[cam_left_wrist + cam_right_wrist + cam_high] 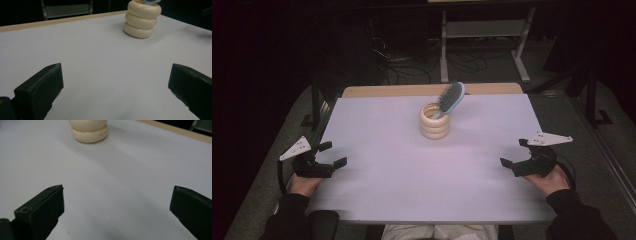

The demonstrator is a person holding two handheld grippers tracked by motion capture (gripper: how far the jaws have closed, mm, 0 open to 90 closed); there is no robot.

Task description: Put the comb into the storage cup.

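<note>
High view: hairbrush [451,97] stands in ringed holder [435,121] mid-table [402,170].

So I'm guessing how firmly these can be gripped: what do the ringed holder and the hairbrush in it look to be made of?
The ringed holder looks like smooth cream plastic or glazed ceramic: three bulging rings with a soft, even sheen and no grain; which one is unclear. The hairbrush seems to be hard light-blue plastic with a glossy rim, and its dark pad of bristles looks like plastic or rubber.
</note>
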